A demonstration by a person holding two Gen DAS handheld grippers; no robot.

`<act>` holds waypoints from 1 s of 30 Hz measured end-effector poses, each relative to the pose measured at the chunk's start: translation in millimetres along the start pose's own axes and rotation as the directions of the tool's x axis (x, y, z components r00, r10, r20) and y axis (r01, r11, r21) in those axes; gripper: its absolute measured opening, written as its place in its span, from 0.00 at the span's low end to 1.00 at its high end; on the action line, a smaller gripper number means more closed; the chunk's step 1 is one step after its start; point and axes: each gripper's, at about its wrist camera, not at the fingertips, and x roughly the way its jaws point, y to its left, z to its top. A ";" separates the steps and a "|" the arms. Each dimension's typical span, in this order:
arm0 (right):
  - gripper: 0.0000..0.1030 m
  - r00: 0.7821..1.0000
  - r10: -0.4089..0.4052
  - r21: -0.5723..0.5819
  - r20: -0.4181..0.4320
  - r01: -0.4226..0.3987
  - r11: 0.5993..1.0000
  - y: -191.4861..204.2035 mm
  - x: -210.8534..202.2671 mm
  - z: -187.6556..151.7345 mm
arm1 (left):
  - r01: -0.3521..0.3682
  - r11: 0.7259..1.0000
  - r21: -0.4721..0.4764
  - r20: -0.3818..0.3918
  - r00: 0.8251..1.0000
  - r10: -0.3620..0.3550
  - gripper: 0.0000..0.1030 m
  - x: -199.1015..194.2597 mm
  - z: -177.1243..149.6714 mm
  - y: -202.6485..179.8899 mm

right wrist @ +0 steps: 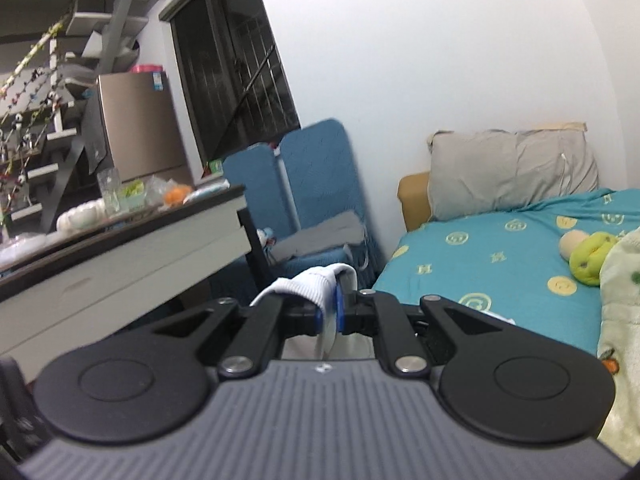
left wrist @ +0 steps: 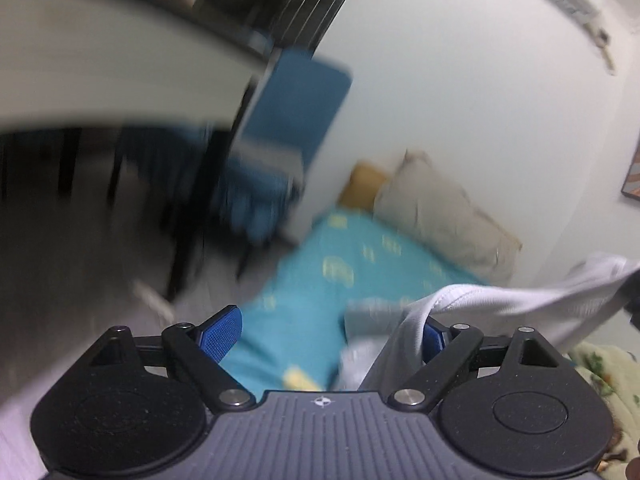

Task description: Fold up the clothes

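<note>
Even, soft indoor lighting; both views bent by the fisheye lens.

Left wrist view is heavily motion-blurred, smearing the bed and chair; right wrist view is sharp, its window dark, edges curved, corners vignetted black.

In the right wrist view, the right tongs sit at lower centre with a garment pinched between them. The tabletop fills the left of the frame and carries bags and a cup. Behind it, at upper left, stand a fridge and stairs. A chair sits at centre, between the tabletop and the bed on the right. A pillow leans against the wall at the head of the bed, and a soft toy lies on the bed at far right, beside a blanket. In the left wrist view, the left tongs sit at lower centre, the garment draped over their right finger and stretching to the right edge.
</note>
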 end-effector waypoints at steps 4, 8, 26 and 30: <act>0.10 1.000 0.004 -0.007 0.000 -0.004 1.000 6.5 1.5 -3.4 | 0.045 0.999 0.024 -0.070 0.997 -0.043 0.87 15.8 -12.2 4.5; 0.10 1.000 0.006 -0.020 0.015 -0.005 1.000 14.1 3.4 -6.0 | 0.072 0.989 0.130 -0.128 0.990 -0.055 0.87 29.4 -40.3 -16.2; 0.82 0.859 -0.512 0.040 0.005 0.511 0.859 -32.5 17.2 -44.6 | -0.247 0.969 -0.003 0.147 0.958 0.245 0.87 -11.5 -11.6 19.0; 0.80 0.850 -0.524 0.013 0.054 0.525 0.851 -18.7 5.1 -34.6 | -0.217 0.976 0.002 0.246 0.946 0.210 0.87 -27.1 22.1 11.0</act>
